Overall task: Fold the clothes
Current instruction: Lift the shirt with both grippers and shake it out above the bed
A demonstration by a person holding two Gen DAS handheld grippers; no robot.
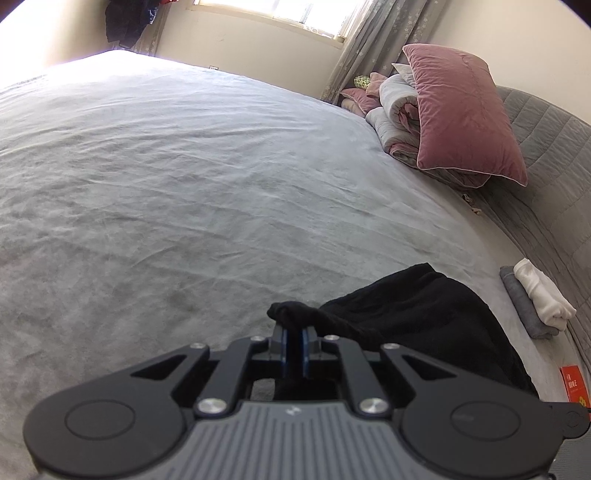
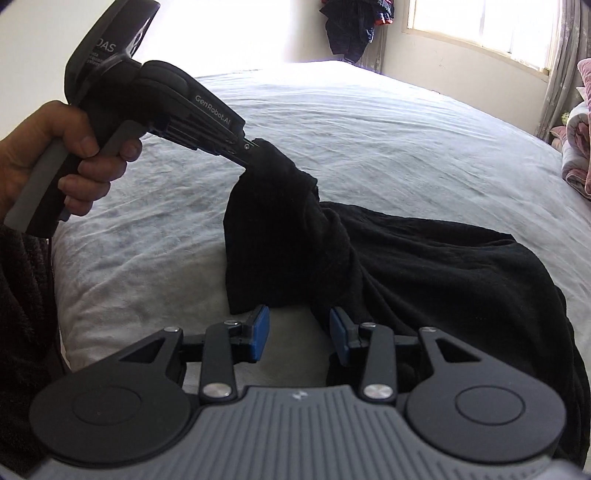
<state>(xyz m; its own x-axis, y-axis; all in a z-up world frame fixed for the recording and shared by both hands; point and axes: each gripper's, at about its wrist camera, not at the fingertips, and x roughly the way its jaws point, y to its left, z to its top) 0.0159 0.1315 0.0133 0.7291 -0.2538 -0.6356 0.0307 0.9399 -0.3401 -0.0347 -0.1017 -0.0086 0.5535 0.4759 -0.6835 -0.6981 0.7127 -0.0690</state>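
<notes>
A black garment point(image 1: 424, 314) lies crumpled on the grey bed point(image 1: 184, 166), near its front right. My left gripper point(image 1: 293, 326) is shut on a bunched corner of the cloth and holds it lifted off the sheet. In the right wrist view a hand point(image 2: 74, 155) holds that left gripper point(image 2: 255, 146), and the black garment point(image 2: 424, 258) hangs from it in a peak. My right gripper point(image 2: 299, 326) stands open just in front of the garment's lower edge. Only bare sheet shows between its blue pads point(image 2: 260, 328); the right pad sits beside a fold.
A pink pillow point(image 1: 461, 110) and rolled quilts lean at the grey headboard. A folded white cloth point(image 1: 539, 295) lies on a folded grey one point(image 1: 521, 306) at the bed's right edge, near a red packet point(image 1: 574, 384). Dark clothes point(image 2: 351, 26) hang by the window.
</notes>
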